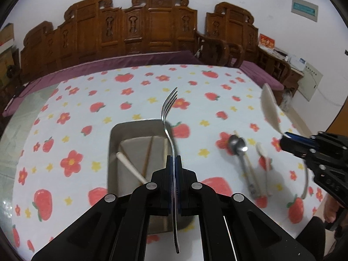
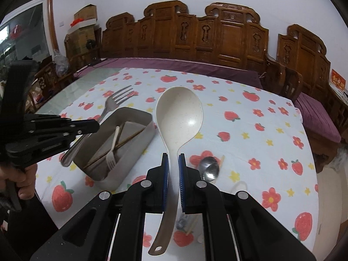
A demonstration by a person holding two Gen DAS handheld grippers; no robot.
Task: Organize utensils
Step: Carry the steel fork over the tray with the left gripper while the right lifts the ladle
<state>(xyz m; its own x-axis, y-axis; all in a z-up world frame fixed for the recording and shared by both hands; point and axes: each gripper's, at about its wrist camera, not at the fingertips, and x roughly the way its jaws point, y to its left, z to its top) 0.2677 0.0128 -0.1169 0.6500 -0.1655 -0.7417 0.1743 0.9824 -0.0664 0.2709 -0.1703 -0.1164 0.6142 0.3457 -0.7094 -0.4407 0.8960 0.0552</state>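
Note:
My left gripper is shut on a metal fork and holds it above the grey metal tray. The tray holds a cream plastic fork, chopsticks and a pale liner. My right gripper is shut on the handle of a large cream ladle, bowl up, above the cloth to the right of the tray. In the left wrist view the right gripper and ladle show at the right. The left gripper and fork show in the right wrist view.
A metal spoon, a chopstick and a white utensil lie on the strawberry-print tablecloth right of the tray. Carved wooden benches with purple cushions stand beyond the table's far edge.

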